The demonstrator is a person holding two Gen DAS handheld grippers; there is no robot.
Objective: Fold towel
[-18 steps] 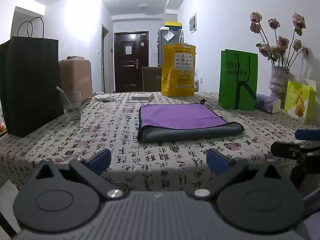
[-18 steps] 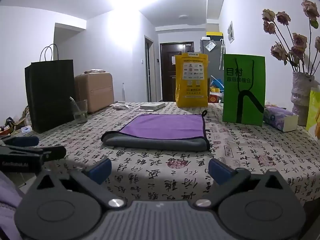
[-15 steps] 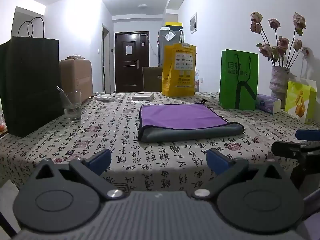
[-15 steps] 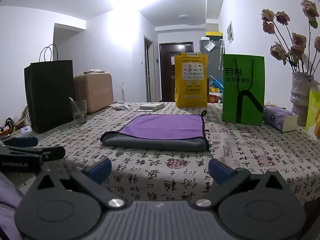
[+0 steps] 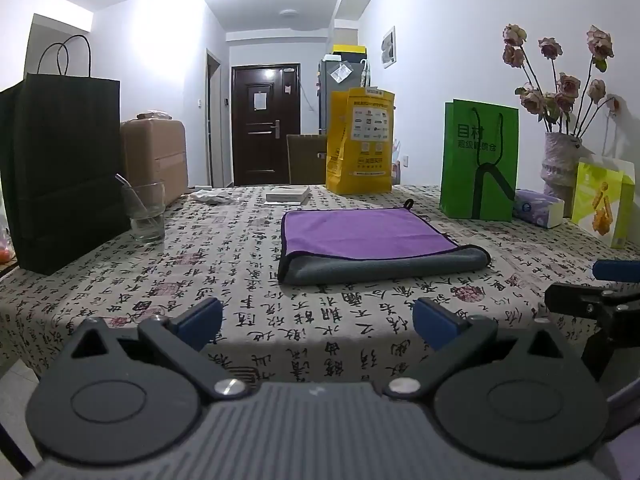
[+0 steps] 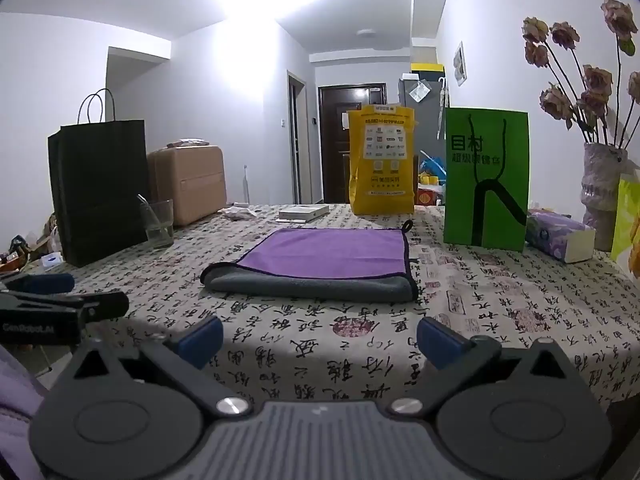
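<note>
1. hovering at the near edge of the worktop (image 5: 224, 264), both of my jaws stand wide and hold nothing: left gripper (image 5: 318, 320) and right gripper (image 6: 320, 338) are level with each other and well short of the cloth.
2. the towel (image 5: 368, 236) lies flat mid-worktop, purple face up, with a rolled grey edge (image 6: 312, 284) towards me; it looks already doubled once, so i judge another fold is what is left.
3. for a clean fold i should take the two near corners at once, left jaws on the left corner (image 5: 286, 270), right jaws on the right corner (image 6: 410, 290).
4. go in low, one finger sliding under both layers, then close fully so neither layer slips.
5. lift only a little, carry both corners together to the far hem by the hanging loop (image 5: 408, 203), and keep them square.
6. the green bag (image 6: 486, 178) stands near the right side; i should stay clear of it.
</note>
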